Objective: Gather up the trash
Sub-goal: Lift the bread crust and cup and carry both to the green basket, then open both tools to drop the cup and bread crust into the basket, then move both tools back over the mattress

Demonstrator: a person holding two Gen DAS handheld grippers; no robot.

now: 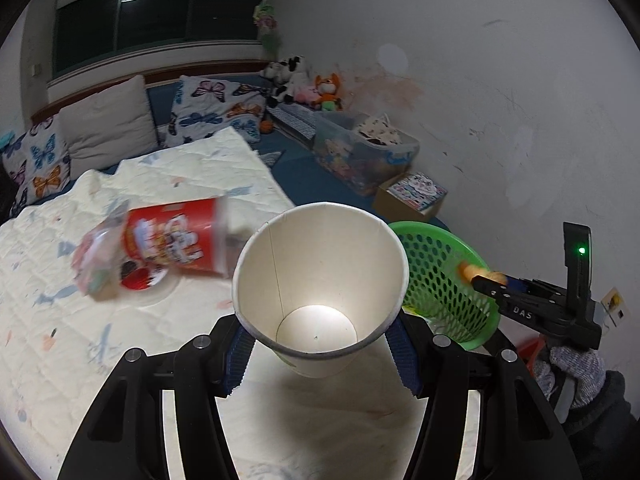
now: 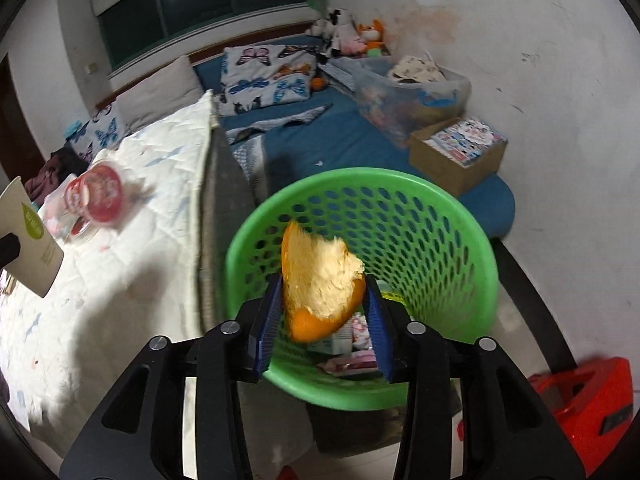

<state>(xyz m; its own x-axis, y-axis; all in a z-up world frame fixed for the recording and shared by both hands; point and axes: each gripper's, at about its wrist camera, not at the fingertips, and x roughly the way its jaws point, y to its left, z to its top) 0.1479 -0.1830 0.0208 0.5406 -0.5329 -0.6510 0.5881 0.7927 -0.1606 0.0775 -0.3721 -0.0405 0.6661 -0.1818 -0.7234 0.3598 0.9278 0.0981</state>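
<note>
The left tool [image 1: 320, 354] is clenched on one empty white paper cup [image 1: 320, 280], its blue pads pressing the cup's sides low down; the mouth faces the camera and nothing lies inside. Just right of the cup stands one green perforated basket [image 2: 400, 216] on the floor by the table's [image 2: 100, 280] edge, holding a few crumpled wrappers and a small carton at its bottom. Over the basket's mouth the right tool [image 2: 322, 320] has its blue pads on either side of one piece of orange peel [image 2: 320, 284]; the left pad touches it, a slim gap shows at the right, so the jaws look released. Left of the basket, on the quilted table cover, lies one red snack tub [image 1: 176, 240] on its side amid clear wrapping, blurred. Beyond the basket sit one cardboard box of booklets [image 2: 460, 152], one clear storage bin [image 2: 412, 88] with cloth on top, then butterfly pillows and plush toys [image 1: 300, 84]. A red device [image 2: 584, 404] sits right of the basket
</note>
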